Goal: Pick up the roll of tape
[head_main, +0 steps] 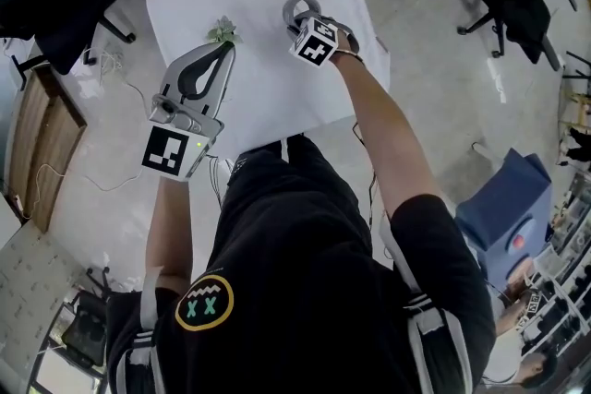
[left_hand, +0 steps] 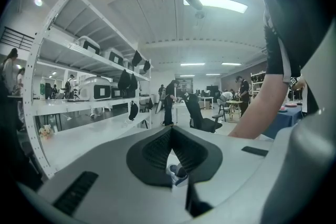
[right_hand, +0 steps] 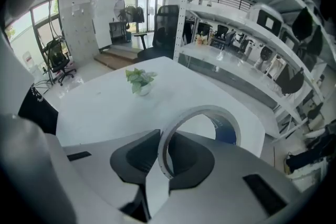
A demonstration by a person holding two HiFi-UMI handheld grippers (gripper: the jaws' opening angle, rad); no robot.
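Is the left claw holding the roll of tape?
No, the roll of tape is clamped in the right claw; the left claw is shut, empty.

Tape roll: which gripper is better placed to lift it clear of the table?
Right. The right gripper has its jaws shut on the wall of the roll of tape, over the white table. The left gripper has its jaws together and empty, near the small potted plant.

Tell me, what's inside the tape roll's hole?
Nothing: the white table shows through the tape roll. The right claw, shut on it, hides its lower edge.
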